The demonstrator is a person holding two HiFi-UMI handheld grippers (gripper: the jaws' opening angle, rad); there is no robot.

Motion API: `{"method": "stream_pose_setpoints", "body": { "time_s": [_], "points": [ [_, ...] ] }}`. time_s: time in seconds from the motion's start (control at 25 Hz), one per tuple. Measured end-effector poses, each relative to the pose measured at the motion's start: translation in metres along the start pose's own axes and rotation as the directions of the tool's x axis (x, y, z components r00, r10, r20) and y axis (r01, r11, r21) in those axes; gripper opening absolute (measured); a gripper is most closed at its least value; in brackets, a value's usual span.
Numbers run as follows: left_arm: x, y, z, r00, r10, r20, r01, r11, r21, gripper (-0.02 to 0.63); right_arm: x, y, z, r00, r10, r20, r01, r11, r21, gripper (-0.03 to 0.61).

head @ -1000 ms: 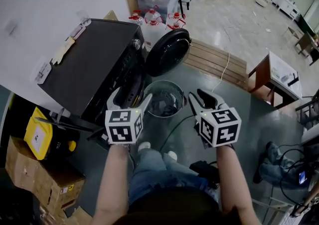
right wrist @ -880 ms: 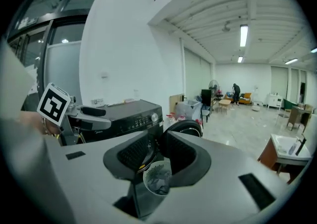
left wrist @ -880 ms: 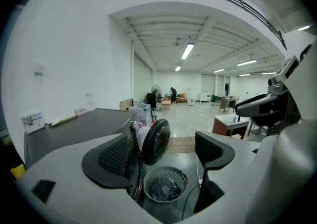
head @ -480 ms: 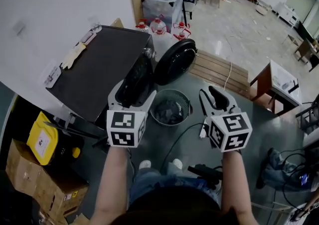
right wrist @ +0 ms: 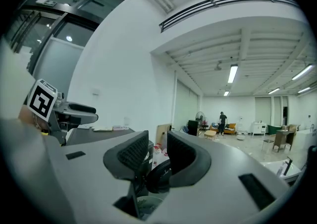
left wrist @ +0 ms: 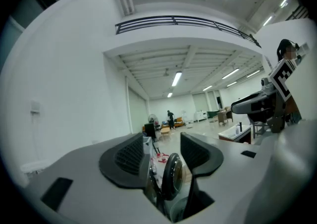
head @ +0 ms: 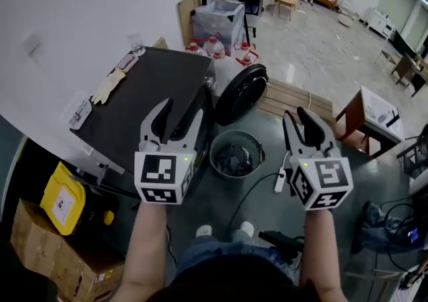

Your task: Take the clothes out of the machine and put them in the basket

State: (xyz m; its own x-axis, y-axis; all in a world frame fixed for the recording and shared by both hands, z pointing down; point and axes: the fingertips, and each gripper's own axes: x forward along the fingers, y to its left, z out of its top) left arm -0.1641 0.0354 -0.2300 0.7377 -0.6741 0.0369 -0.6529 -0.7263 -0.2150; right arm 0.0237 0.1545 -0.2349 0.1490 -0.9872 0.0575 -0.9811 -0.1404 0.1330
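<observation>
Our left gripper (head: 180,112) and right gripper (head: 296,117) are light grey moulded plastic bodies, each with two curved fingers faced in black ribbed pads (left wrist: 130,154). Each carries a white cube printed with black square markers (head: 162,177) and a small green light (head: 185,158) near the cube's top edge. Below them we wear blue jeans (head: 200,254) and white shoes (head: 204,230).

Red-capped bottles (head: 215,47) are seen well ahead of the jaws. A yellow container (head: 60,197) is set left of the left gripper (head: 180,110); seemingly a wooden pallet (head: 294,97) is laid beyond the right gripper (head: 296,115).
</observation>
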Motion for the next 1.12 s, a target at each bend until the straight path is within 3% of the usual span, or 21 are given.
{"method": "stream_pose_setpoints", "body": {
  "time_s": [0.04,0.08,0.24,0.52,0.6,1.12],
  "points": [
    [-0.002,0.005,0.004,1.0,0.013,0.018,-0.014,1.0,0.017,0.17,-0.001,0.003,0.004,1.0,0.001,0.004,-0.001,1.0,-0.017,0.115],
    [-0.004,0.009,0.008,0.999,0.022,0.032,-0.023,0.999,0.035,0.0,-0.001,0.006,0.007,1.0,0.002,0.003,-0.002,0.999,-0.039,0.115],
    [-0.004,0.016,0.02,0.998,-0.011,0.063,0.007,0.997,0.074,0.0,0.001,0.014,0.021,1.0,-0.011,0.005,0.011,0.994,-0.106,0.115],
    [0.005,0.016,0.039,0.994,-0.03,0.101,0.022,0.997,0.076,0.0,0.002,0.014,0.042,1.0,-0.008,0.025,0.011,0.993,-0.114,0.108],
    [0.006,0.013,0.041,0.994,-0.042,0.104,0.032,0.995,0.092,0.0,0.0,0.014,0.046,1.0,-0.012,0.027,0.015,0.993,-0.113,0.0],
    [0.011,0.022,0.065,0.987,-0.044,0.158,0.026,0.993,0.113,0.0,-0.006,0.004,0.064,0.997,-0.039,0.066,0.048,0.989,-0.137,0.0]
  ]
}}
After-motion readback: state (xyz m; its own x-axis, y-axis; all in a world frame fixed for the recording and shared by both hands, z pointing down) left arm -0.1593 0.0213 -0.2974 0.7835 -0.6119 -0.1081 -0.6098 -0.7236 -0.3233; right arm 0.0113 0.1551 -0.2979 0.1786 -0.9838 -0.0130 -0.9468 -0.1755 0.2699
